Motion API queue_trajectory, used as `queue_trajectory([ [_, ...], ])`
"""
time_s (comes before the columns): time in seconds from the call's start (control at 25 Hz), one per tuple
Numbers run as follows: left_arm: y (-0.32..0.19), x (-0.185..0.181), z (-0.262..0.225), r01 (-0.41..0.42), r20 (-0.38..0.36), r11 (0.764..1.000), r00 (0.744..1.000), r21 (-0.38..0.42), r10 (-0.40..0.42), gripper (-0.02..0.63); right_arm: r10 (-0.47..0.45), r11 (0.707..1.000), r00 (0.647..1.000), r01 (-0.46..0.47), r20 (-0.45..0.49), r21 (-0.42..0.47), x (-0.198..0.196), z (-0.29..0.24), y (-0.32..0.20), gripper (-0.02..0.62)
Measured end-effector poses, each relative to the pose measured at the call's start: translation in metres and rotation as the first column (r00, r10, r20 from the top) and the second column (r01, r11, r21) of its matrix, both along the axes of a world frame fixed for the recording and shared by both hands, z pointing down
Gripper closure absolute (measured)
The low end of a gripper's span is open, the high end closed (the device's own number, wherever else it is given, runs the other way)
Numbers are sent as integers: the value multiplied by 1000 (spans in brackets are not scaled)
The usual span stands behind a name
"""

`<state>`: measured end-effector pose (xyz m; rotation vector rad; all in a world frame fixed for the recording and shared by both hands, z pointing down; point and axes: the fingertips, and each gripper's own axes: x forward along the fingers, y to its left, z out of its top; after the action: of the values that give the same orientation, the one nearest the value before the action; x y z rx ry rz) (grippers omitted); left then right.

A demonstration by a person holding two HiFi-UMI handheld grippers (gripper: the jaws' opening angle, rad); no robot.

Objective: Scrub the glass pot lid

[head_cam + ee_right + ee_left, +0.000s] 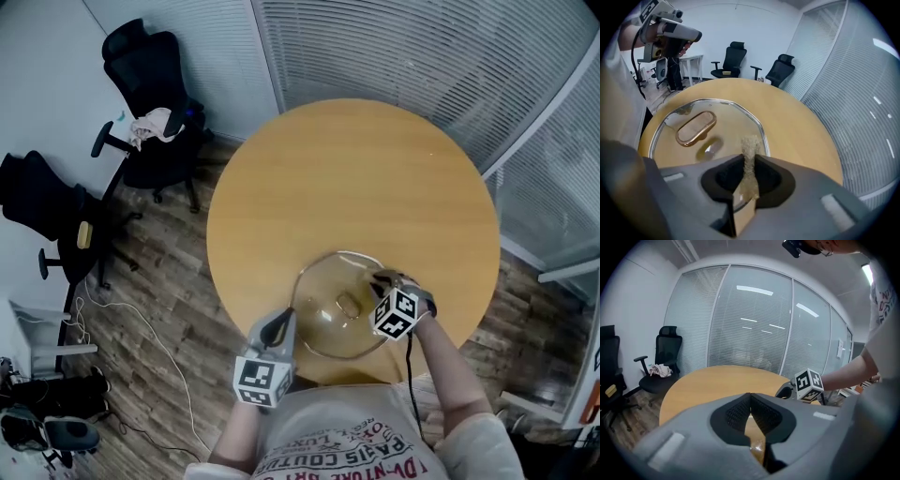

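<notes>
The glass pot lid point(330, 311), with a gold handle point(696, 126), lies on the round wooden table point(352, 178) close to its near edge. At the lid's left rim, my left gripper point(284, 322) is shut, and a piece of clear rim point(757, 446) shows between its jaws. My right gripper point(381, 279) is over the lid's right side, shut on a thin tan scouring pad point(750, 152). The pad sticks out past the fingertips, above the lid's steel rim point(760, 129). From the left gripper view, the right gripper's marker cube point(808, 383) shows just across the lid.
Two black office chairs point(155, 103) point(42, 211) stand on the wood floor left of the table, one with a cloth point(155, 124) on its seat. Glass walls with blinds point(422, 56) curve round the far and right sides. Cables point(150, 328) trail on the floor.
</notes>
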<state>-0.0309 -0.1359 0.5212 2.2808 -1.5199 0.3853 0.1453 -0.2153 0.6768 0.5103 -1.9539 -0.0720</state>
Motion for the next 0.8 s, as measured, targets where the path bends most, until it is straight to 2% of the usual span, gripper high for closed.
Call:
queue_trajectory([
  [0.16, 0, -2, 5, 72, 15, 997, 997, -13, -71, 598, -79, 997, 997, 79, 13, 5, -7, 6, -23, 531],
  [0.36, 1, -11, 3, 147, 32, 989, 989, -2, -147, 598, -113, 993, 993, 114, 33, -30, -12, 15, -28, 531],
  [0.52, 5, -6, -1, 162, 40, 987, 986, 23, -163, 598, -154, 988, 987, 155, 45, -13, -10, 16, -21, 531],
  [0.8, 12, 14, 6, 124, 32, 992, 992, 11, -124, 598, -115, 993, 991, 118, 68, -33, -8, 13, -8, 531],
])
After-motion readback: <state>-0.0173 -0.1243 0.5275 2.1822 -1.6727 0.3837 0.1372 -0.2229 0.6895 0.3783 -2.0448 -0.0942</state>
